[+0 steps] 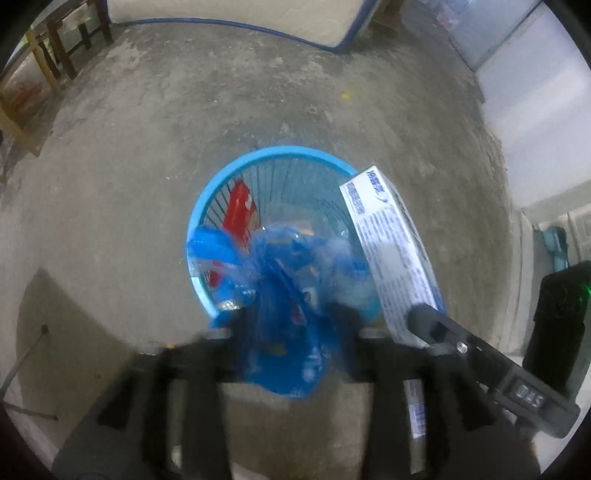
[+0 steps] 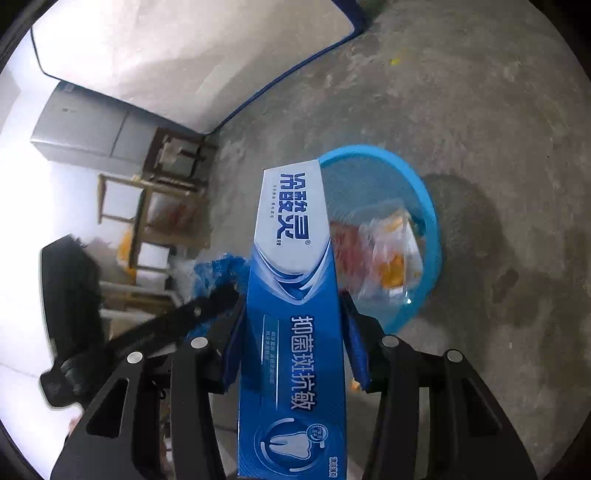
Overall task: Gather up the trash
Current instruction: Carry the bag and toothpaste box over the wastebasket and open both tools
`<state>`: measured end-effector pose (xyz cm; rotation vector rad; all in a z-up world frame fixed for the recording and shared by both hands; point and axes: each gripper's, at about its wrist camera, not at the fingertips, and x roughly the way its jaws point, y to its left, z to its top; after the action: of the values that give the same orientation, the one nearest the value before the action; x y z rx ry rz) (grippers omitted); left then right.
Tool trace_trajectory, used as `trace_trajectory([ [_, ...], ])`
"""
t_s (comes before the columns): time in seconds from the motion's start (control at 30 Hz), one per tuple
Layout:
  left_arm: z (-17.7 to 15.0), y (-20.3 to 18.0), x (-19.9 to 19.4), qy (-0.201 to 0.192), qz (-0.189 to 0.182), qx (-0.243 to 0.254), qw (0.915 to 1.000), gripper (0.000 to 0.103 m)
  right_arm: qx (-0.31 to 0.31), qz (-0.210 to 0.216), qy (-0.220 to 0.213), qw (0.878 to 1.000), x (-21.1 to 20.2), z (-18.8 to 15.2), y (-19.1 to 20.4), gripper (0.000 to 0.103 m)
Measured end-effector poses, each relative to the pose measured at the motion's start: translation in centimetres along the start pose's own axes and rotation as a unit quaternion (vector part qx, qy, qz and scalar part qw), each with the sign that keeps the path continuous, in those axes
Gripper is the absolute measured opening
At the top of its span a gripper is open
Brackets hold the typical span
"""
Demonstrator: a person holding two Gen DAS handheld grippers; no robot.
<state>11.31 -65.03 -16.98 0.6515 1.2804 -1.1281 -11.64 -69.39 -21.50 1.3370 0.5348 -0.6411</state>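
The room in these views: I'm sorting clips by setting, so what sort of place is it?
Probably a plain storage or spare room in a home: bare concrete floor, a mattress propped up or lying at the floor's edge, wooden frames stacked by the wall.

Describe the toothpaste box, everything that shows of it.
The toothpaste box is a long, slim carton, apparently glossy cardboard, white at its far end and blue toward the camera, with Chinese lettering and a tooth emblem. It looks intact and closed. The right gripper is shut on its long sides, blue pads pressing. Its far end juts over the rim of the blue basket; nothing else visibly touches it.
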Motion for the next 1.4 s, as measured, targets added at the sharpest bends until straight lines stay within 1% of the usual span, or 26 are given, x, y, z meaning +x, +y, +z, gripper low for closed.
trace_trajectory([
  [0.03, 0.3, 0.3, -0.3, -0.009, 0.008, -0.005, 0.9999, 0.074, 0.002, -0.004, 0.001, 1.000, 1.4, 1.3, 0.0, 0.048],
  [0.07, 0.6, 0.7, -0.5, -0.029, 0.011, -0.010, 0.9995, 0.076, 0.004, -0.009, 0.003, 1.000, 2.9, 2.0, -0.2, 0.048],
  [0.1, 0.8, 1.1, -0.7, -0.040, 0.008, -0.012, 0.9991, 0.078, 0.006, -0.014, 0.009, 1.000, 4.0, 2.3, -0.7, 0.053],
  [0.13, 0.9, 1.5, -1.0, -0.045, 0.002, -0.016, 0.9988, 0.083, 0.011, -0.019, 0.013, 1.000, 4.7, 2.7, -1.1, 0.057],
  [0.17, 0.9, 1.7, -1.2, -0.048, -0.001, -0.022, 0.9986, 0.084, 0.019, -0.026, 0.016, 0.999, 5.7, 3.1, -1.6, 0.060],
  [0.23, 0.8, 2.5, -2.1, -0.058, -0.015, -0.037, 0.9975, 0.084, 0.029, -0.034, 0.023, 0.999, 7.3, 3.5, -2.7, 0.060],
  [0.3, 0.7, 3.0, -3.0, -0.068, -0.025, -0.050, 0.9961, 0.084, 0.033, -0.038, 0.023, 0.998, 7.8, 3.5, -3.2, 0.060],
  [0.43, 0.8, 3.5, -5.4, -0.091, -0.046, -0.066, 0.9926, 0.084, 0.027, -0.038, 0.000, 0.999, 6.6, 2.9, -3.5, 0.060],
  [0.47, 1.1, 3.6, -5.4, -0.095, -0.050, -0.066, 0.9920, 0.084, 0.025, -0.038, -0.006, 0.999, 6.4, 2.9, -3.7, 0.060],
  [0.53, 1.3, 3.4, -6.9, -0.105, -0.058, -0.062, 0.9908, 0.084, 0.020, -0.041, -0.024, 0.999, 5.2, 2.7, -3.9, 0.060],
  [0.67, 0.5, 2.8, -12.0, -0.130, -0.080, -0.044, 0.9873, 0.084, -0.004, -0.044, -0.043, 0.998, 3.4, 2.4, -3.3, 0.059],
  [0.7, 0.1, 2.8, -13.3, -0.139, -0.084, -0.035, 0.9861, 0.084, -0.018, -0.041, -0.045, 0.998, 3.1, 2.3, -2.8, 0.056],
  [0.77, -1.5, 2.8, -17.0, -0.159, -0.080, -0.011, 0.9840, 0.084, -0.038, -0.042, -0.045, 0.997, 2.8, 2.2, -2.0, 0.049],
  [0.87, -4.5, 3.6, -21.7, -0.181, -0.073, 0.012, 0.9808, 0.084, -0.064, -0.026, -0.028, 0.997, 3.4, 2.2, -0.5, 0.038],
  [0.9, -5.9, 4.2, -23.3, -0.187, -0.069, 0.015, 0.9798, 0.084, -0.075, -0.024, -0.018, 0.997, 4.0, 2.3, 0.1, 0.035],
  [0.97, -9.7, 6.2, -26.7, -0.200, -0.048, 0.012, 0.9786, 0.084, -0.096, -0.021, 0.004, 0.995, 5.0, 2.1, 1.5, 0.030],
  [1.07, -15.7, 9.3, -30.5, -0.217, -0.038, -0.009, 0.9754, 0.084, -0.138, -0.016, 0.058, 0.989, 8.4, 1.8, 4.1, 0.023],
  [1.1, -17.5, 10.4, -31.5, -0.223, -0.032, -0.020, 0.9741, 0.084, -0.156, -0.021, 0.086, 0.984, 10.2, 1.7, 5.1, 0.021],
  [1.13, -19.1, 11.1, -32.3, -0.229, -0.026, -0.029, 0.9727, 0.084, -0.167, -0.029, 0.103, 0.980, 11.4, 1.5, 5.7, 0.018],
  [1.17, -21.4, 12.2, -33.5, -0.239, -0.016, -0.043, 0.9700, 0.084, -0.183, -0.045, 0.121, 0.975, 12.9, 1.3, 6.3, 0.013],
  [1.2, -23.8, 13.4, -34.5, -0.250, -0.002, -0.060, 0.9664, 0.084, -0.206, -0.073, 0.141, 0.966, 14.9, 1.1, 6.9, 0.009],
  [1.27, -27.5, 15.1, -36.3, -0.272, 0.020, -0.087, 0.9581, 0.084, -0.230, -0.105, 0.163, 0.954, 17.3, 0.7, 7.0, 0.007],
  [1.3, -29.5, 16.0, -37.3, -0.286, 0.032, -0.103, 0.9521, 0.084, -0.245, -0.132, 0.177, 0.944, 18.8, 0.7, 7.0, 0.007],
  [1.33, -30.8, 16.6, -38.1, -0.296, 0.038, -0.113, 0.9477, 0.084, -0.253, -0.148, 0.182, 0.939, 19.5, 0.7, 6.9, 0.007],
  [1.37, -33.0, 17.5, -39.1, -0.313, 0.047, -0.130, 0.9395, 0.084, -0.265, -0.169, 0.190, 0.930, 20.5, 0.8, 6.8, 0.007],
  [1.4, -34.4, 18.0, -39.7, -0.325, 0.053, -0.142, 0.9336, 0.084, -0.273, -0.186, 0.196, 0.923, 21.2, 1.0, 6.6, 0.007],
])
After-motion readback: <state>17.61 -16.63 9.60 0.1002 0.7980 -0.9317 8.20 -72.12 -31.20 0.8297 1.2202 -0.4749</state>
